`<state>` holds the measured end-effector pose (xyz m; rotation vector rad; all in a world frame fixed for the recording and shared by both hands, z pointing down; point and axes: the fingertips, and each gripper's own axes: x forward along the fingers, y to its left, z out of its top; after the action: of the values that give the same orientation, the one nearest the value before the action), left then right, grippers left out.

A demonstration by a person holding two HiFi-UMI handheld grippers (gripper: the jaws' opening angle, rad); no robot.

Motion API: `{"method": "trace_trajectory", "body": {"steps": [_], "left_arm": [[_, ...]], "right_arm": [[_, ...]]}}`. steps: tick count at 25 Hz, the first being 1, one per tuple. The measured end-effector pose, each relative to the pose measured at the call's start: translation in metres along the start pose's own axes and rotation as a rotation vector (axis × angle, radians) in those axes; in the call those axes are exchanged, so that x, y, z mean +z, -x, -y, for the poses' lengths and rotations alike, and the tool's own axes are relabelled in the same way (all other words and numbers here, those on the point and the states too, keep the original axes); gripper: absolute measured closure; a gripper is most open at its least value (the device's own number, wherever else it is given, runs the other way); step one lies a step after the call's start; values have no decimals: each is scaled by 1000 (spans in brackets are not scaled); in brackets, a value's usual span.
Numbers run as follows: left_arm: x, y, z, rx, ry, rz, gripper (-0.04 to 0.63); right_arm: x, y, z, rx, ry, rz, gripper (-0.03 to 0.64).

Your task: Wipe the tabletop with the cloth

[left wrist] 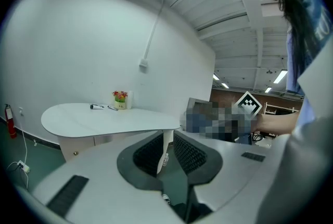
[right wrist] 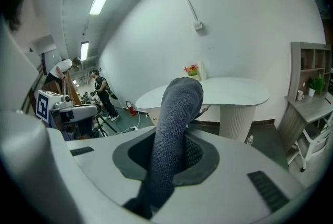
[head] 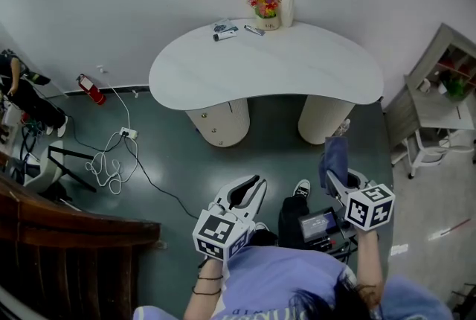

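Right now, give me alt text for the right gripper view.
The right gripper is shut on a grey cloth standing up between its jaws. Beyond it, a white curved table stands by a white wall.

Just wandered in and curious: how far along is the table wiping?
Done: the cloth is clamped in the right gripper. In hand: both grippers hang well short of the tabletop, the left gripper open and empty, so no wiping is under way. Left: reaching the table and all the wiping.

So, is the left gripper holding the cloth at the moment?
No, the left gripper has its jaws apart and empty; the gray cloth sits in the right gripper.
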<state>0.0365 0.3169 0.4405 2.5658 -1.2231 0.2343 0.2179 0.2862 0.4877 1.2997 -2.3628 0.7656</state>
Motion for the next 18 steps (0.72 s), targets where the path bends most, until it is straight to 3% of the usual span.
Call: {"method": "trace_trajectory", "body": {"steps": [13,18], "left_arm": [[-4,15,-11,52,22,18,531],[-5,12,-10,37,32,15,531]], "right_arm": [[2,-4,-20,37,25,-3,546],[5,-3,-18,36,16,5,546]]}}
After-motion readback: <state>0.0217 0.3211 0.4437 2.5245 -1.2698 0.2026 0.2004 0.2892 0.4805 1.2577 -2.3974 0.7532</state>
